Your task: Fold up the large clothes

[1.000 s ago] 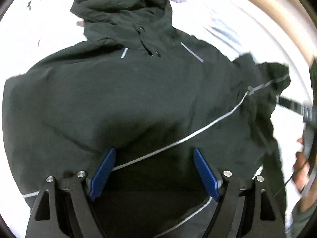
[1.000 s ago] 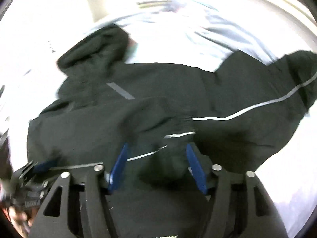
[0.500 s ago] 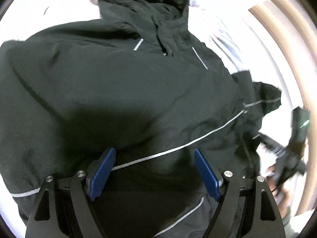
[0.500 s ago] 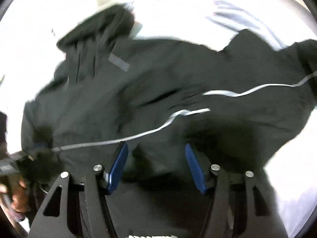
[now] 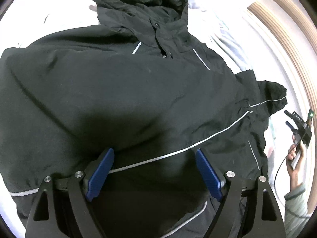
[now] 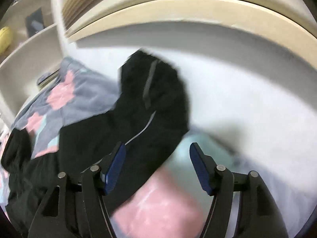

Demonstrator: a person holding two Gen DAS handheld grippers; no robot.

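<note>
We have the jacket (image 5: 122, 99) spread flat on the bed (image 6: 247, 103), front up, ready for folding. Left gripper (image 5: 154, 170) hovers over its hem, opening, gripping nothing. Right gripper (image 6: 156, 166) opens empty beside the sleeve (image 6: 154, 99).

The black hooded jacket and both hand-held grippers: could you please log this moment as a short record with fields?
garment: black hooded jacket, spread front-up on a white bed
hood: at the far end, lying flat
trim: thin reflective piping across the front
sleeve: one black sleeve lies out to the side, by a patterned blanket
left hand-held gripper: jaws opening, over the lower front, nothing pinched
right hand-held gripper: jaws opening beside the sleeve, not gripping it
folding: no fold visible yet
</note>
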